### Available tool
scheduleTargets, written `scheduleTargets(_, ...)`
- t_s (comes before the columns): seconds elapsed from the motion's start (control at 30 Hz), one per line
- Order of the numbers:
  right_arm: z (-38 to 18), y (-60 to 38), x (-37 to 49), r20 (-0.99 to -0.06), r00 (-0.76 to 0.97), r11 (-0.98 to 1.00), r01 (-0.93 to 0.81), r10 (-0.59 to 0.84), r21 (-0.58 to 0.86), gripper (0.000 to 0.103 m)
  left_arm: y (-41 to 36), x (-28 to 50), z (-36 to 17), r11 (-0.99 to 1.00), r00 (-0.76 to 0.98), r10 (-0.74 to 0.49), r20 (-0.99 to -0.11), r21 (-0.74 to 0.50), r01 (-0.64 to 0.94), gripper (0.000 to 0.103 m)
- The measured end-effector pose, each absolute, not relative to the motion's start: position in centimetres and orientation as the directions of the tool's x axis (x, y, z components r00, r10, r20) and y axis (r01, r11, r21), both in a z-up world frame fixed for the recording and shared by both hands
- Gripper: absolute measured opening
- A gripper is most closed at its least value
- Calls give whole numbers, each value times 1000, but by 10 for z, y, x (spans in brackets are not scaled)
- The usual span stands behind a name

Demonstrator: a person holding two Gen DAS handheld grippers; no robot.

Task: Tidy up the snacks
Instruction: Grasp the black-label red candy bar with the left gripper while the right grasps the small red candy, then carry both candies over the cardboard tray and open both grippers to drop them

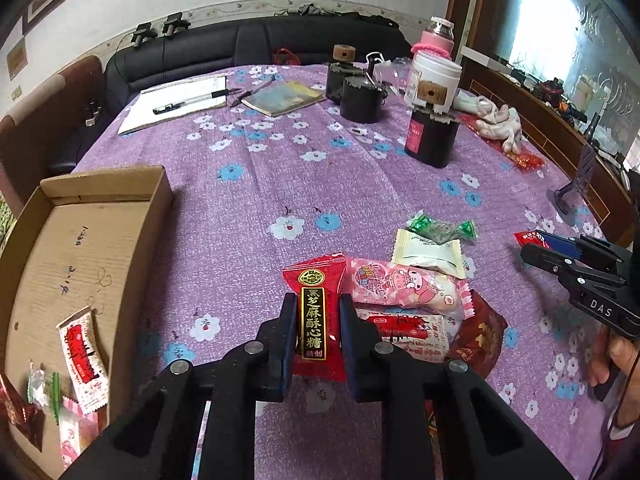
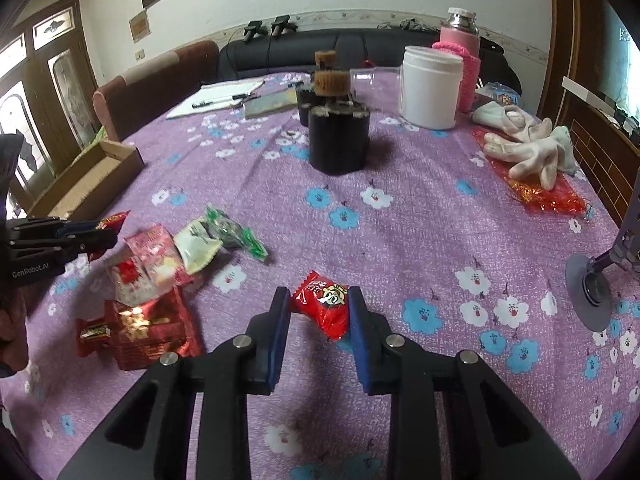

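Observation:
My left gripper is shut on a red candy packet with a black and gold label, held just above the purple flowered tablecloth. Right beside it lies a pile of snacks: a pink packet, a white packet, a green-wrapped candy and a dark red packet. To the left stands an open cardboard box with several snacks in its near end. My right gripper is shut on a small red snack packet, to the right of the pile.
Black canisters, a white jar and a pink flask stand at mid-table. White gloves lie on a red bag at right. A notebook with pens lies at the far side. A grey stand base sits at right.

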State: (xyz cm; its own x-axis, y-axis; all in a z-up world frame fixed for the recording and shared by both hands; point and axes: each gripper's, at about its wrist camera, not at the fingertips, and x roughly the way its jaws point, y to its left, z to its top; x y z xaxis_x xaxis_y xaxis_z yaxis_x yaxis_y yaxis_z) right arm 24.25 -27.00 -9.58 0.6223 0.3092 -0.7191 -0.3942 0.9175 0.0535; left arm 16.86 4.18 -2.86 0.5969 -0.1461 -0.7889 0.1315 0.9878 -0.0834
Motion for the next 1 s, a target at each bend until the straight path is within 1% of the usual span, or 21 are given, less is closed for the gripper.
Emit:
scheduleTargets(0.2,-81,-251,232,-696,623,900,-429,357,77,27,53,159,-16,990,622,-139,-771,-86,114,20)
scheduleTargets(0.37,-70,-217,226,-679,610,873,-478,409,97,27,72,150,-2,994,650,-107,-753,-67,86,20)
scheduleTargets(0.63,-58,-128,219,-661,543,791,-598,518,129,28,137,136,13,998,683,-21,-730,-58,-32,20)
scheduleTargets(0.9,-51,-36,221,-648,480,713,-687,591,141,28,212,124,17,985,685,64,-726,-62,-158,20)
scheduleTargets(1.0,-48,-6,228,-645,462,693,-706,609,148,28,228,126,14,981,672,101,-734,-40,-191,21)
